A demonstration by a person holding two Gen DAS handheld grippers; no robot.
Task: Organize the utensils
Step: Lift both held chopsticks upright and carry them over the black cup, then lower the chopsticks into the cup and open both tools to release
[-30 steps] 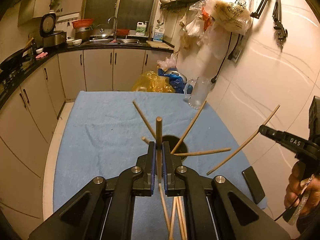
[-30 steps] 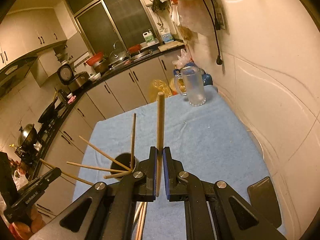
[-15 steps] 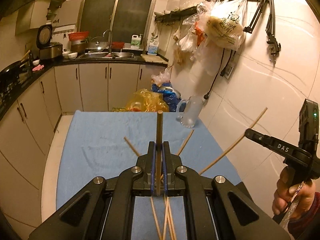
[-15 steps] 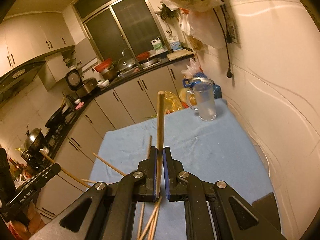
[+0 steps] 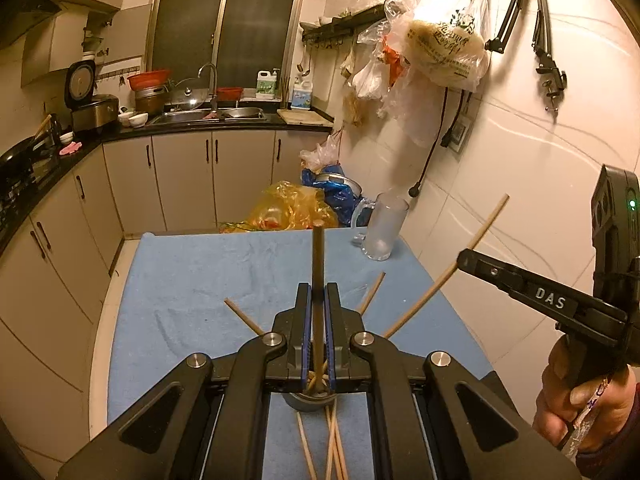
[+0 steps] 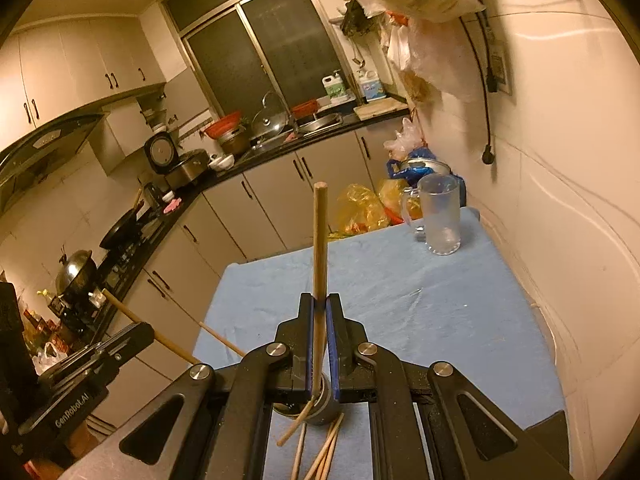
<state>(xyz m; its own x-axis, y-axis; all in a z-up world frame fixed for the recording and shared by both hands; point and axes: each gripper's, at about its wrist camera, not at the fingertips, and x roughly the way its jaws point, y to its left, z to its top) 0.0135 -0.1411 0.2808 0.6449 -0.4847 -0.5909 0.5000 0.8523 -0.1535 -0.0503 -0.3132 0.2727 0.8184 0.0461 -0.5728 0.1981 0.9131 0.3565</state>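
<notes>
The left gripper (image 5: pixel 318 300) is clamped on a dark chopstick (image 5: pixel 318 264) that stands upright between its fingers, its lower end down at the dark cup (image 5: pixel 310 402) just beneath. The right gripper (image 6: pixel 320 312) pinches a pale chopstick (image 6: pixel 320 240) the same way, above the same cup (image 6: pixel 322 408). Loose chopsticks (image 5: pixel 332 448) lie on the blue cloth (image 5: pixel 192 280) beside the cup

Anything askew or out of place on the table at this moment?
Yes. The chopsticks in the dark cup splay out at different angles instead of standing bundled; one leans far left, another right. Both the left gripper and right gripper clamp a chopstick each. The glass mug stands upright, nothing spilled.
</notes>
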